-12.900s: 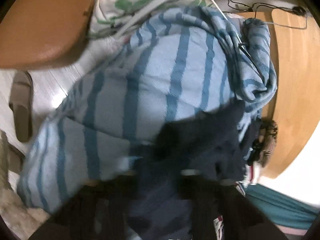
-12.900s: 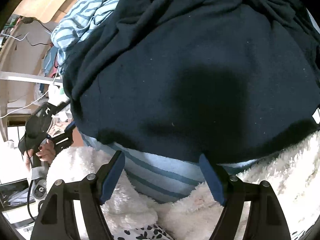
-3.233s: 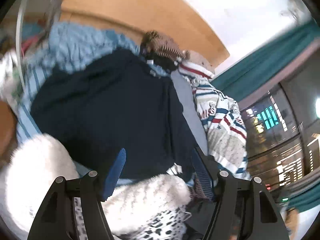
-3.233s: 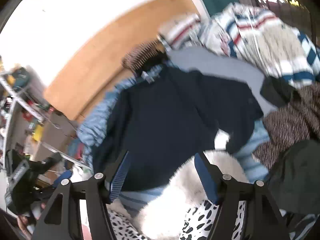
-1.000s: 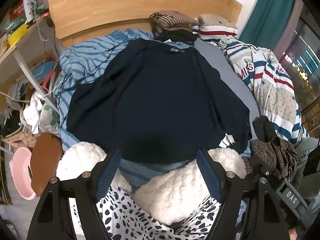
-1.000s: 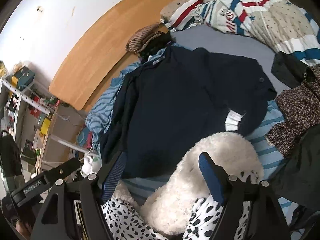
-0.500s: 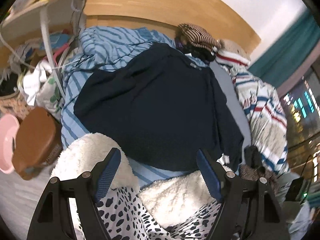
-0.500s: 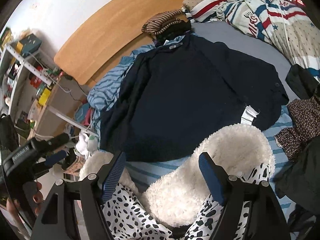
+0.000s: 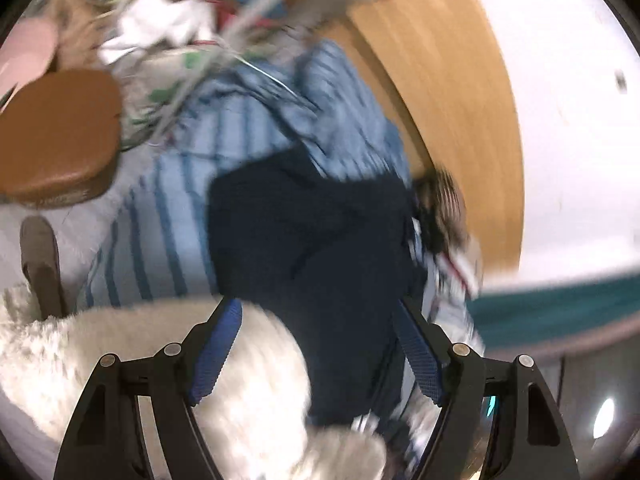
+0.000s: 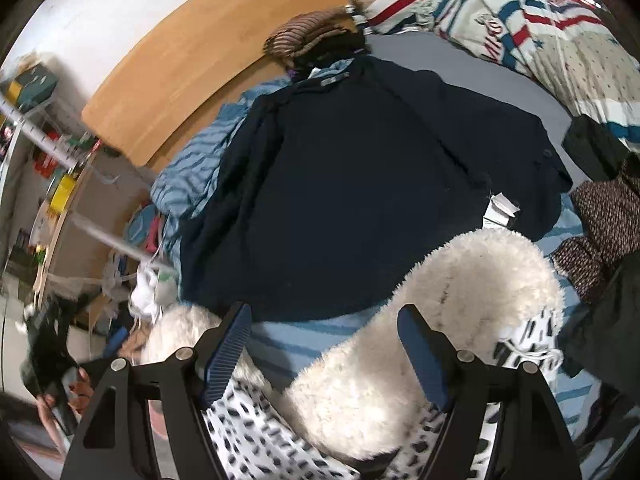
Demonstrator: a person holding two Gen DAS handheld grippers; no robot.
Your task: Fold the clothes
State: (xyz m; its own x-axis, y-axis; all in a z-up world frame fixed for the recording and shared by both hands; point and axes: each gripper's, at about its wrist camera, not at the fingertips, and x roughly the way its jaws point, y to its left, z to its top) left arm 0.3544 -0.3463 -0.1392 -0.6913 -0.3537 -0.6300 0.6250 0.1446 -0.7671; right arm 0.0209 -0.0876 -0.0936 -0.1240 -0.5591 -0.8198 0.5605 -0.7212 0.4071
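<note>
A dark navy garment [image 10: 360, 184] lies spread flat on the bed over a blue striped sheet [image 10: 192, 172], its collar toward the wooden headboard [image 10: 192, 64]. A white tag [image 10: 500, 208] shows at its right hem. In the left wrist view, blurred by motion and rolled, the navy garment [image 9: 312, 248] runs from the middle down between the fingers. My left gripper [image 9: 318, 348] is open above its lower edge, over a white fluffy sleeve [image 9: 160, 368]. My right gripper [image 10: 324, 350] is open above the near hem, holding nothing, with a fluffy sleeve [image 10: 460, 320] in front of it.
A brown stool [image 9: 56, 140] and a slipper [image 9: 40, 256] stand on the floor left of the bed. Folded clothes [image 10: 308, 36] sit at the headboard. A patterned duvet [image 10: 552, 32] and a dark speckled garment [image 10: 600, 216] lie to the right. Shelves [image 10: 48, 152] stand at left.
The left wrist view has swung left and rolled sharply, so the stool and floor now fill its left side and the picture is blurred. The right wrist view has shifted a little.
</note>
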